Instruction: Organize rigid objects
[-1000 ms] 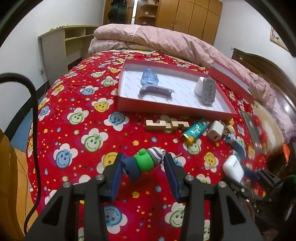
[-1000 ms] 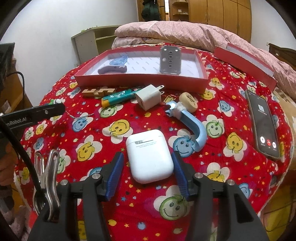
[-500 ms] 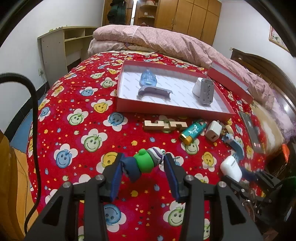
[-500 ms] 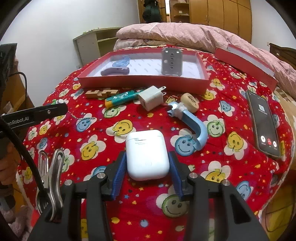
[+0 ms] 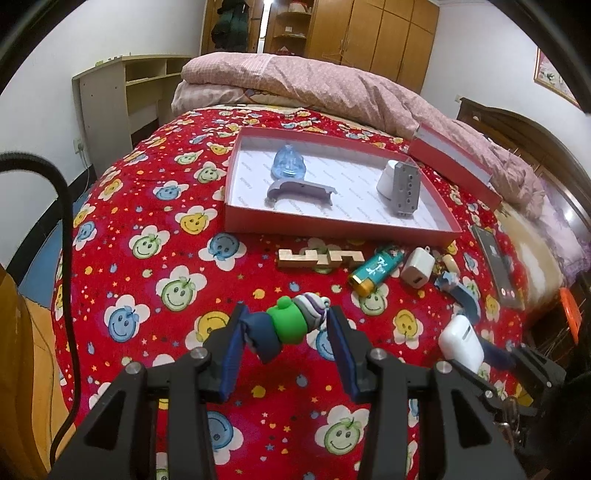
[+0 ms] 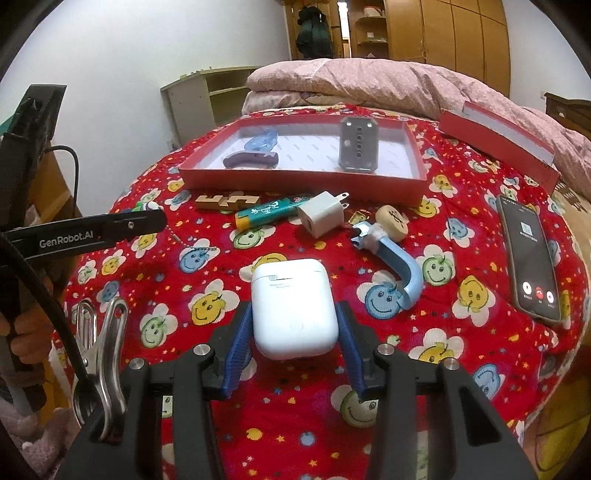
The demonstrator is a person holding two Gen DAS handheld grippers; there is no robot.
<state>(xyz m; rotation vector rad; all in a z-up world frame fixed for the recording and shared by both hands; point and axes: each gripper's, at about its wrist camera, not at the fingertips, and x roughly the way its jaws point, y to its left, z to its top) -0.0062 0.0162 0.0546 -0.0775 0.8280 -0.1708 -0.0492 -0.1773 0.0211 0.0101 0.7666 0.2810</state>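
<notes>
One readable label: "GenRobot.AI" on left hand-held gripper [image 6: 101, 230].

pink quilt [image 5: 332, 85], wooden wardrobe [image 5: 369, 33], shelf unit [image 5: 122, 96]

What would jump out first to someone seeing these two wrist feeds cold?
Each gripper has something between its blue pads: the left gripper holds a small green, navy and striped figure, the right gripper a white earbud case. Behind them, the red tray on the smiley-face bedspread already holds a few grey and blue parts, with loose items lined up along its near wall.
</notes>
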